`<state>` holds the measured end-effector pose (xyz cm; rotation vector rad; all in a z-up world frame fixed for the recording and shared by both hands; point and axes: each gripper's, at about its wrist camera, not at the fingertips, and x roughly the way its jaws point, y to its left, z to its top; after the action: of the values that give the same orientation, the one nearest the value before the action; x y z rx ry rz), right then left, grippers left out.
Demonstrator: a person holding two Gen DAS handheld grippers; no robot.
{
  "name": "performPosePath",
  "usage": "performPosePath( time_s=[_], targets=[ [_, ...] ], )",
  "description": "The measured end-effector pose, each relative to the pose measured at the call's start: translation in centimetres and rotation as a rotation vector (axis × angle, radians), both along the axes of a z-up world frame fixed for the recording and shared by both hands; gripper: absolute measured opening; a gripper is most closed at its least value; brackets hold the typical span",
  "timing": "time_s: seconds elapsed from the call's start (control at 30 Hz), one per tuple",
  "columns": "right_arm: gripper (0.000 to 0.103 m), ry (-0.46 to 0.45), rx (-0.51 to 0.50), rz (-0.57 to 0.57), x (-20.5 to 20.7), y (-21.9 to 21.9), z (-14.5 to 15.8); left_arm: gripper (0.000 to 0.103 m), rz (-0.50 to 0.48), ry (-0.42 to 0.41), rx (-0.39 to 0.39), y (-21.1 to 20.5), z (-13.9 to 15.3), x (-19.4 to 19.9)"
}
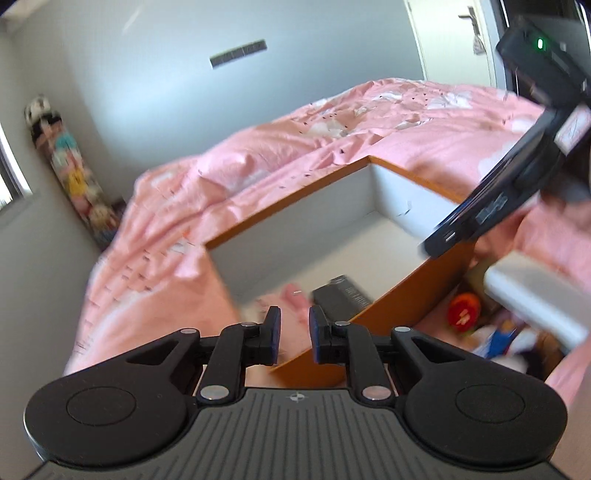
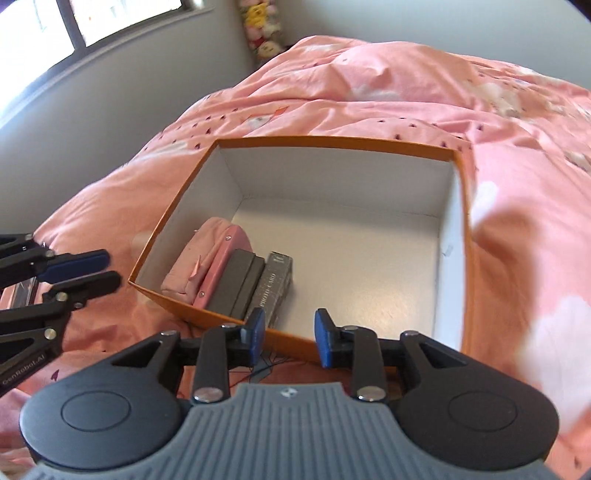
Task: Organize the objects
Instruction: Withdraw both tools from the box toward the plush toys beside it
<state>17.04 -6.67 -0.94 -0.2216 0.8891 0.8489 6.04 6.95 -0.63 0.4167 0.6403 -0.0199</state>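
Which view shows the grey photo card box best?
Right wrist: the grey photo card box lies unblurred against the dark case inside the orange box. Left wrist shows it blurred, partly behind tongs.

A bed under a rumpled pink duvet (image 2: pixel 388 96) fills the room. Behind it rise plain grey walls (image 1: pixel 147 74), with a bright window (image 2: pixel 74 22) letting daylight in. 1 white door (image 1: pixel 454 40) shows at the far right.

Both wrist views close above, sharing orange box (image 1: pixel 424 277) (image 2: pixel 467 258)
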Motion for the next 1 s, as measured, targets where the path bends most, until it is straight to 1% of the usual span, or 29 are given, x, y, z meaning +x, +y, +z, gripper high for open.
performPosePath(
  time_s=[0.03,0.13,0.23,0.3,0.37,0.5,0.53,0.57,0.63,0.67,0.73,0.83,0.93,1.0],
  targets=[
    [0.033,-0.005,0.005,-0.025,0.3,-0.6,-0.8,0.029,-0.014,-0.019,0.04,0.5,-0.1,-0.7],
    [0.036,-0.018,0.01,-0.079,-1.2,-2.7,-1.1,0.042,-0.024,-0.039,0.115,2.4,-0.4,-2.3],
    [0.037,0.012,-0.001,-0.121,-2.2,-4.2,-1.9,0.044,-0.047,-0.051,0.175,4.0,-0.7,-3.7],
    [0.037,0.042,-0.012,-0.139,-2.7,-4.7,-2.5,0.044,-0.044,-0.025,0.192,4.8,-1.1,-3.8],
    [0.037,0.062,-0.025,-0.145,-3.2,-4.9,-3.0,0.044,-0.033,0.003,0.184,5.6,-1.9,-3.7],
    [0.037,0.067,-0.047,-0.15,-3.4,-5.2,-3.6,0.044,-0.015,0.071,0.169,7.0,-3.3,-3.2],
    [0.037,0.068,-0.047,-0.156,-3.3,-5.3,-3.5,0.044,-0.01,0.071,0.146,7.5,-3.3,-3.0],
    [0.037,0.067,-0.048,-0.165,-3.3,-5.4,-3.5,0.044,0.006,0.051,0.127,8.0,-3.1,-2.9],
    [0.037,0.06,-0.052,-0.185,-3.2,-5.8,-3.3,0.044,0.06,0.005,0.139,8.5,-2.5,-2.5],
    [0.038,0.052,-0.058,-0.196,-3.2,-5.8,-3.1,0.044,0.057,-0.017,0.136,8.4,-1.9,-2.4],
    [0.04,0.034,-0.09,-0.21,-3.4,-5.9,-3.0,0.045,0.043,-0.041,0.092,8.0,-0.6,-2.3],
    [0.041,0.026,-0.133,-0.2,-3.7,-5.8,-3.3,0.046,0.009,-0.036,0.039,6.9,0.9,-2.0],
    [0.041,0.067,-0.155,-0.137,-3.8,-5.4,-3.7,0.046,-0.048,-0.009,-0.002,5.2,1.5,-1.8],
    [0.039,0.087,-0.177,-0.069,-3.9,-4.8,-3.9,0.046,-0.08,0.02,-0.044,4.1,1.6,-1.5]
  ],
)
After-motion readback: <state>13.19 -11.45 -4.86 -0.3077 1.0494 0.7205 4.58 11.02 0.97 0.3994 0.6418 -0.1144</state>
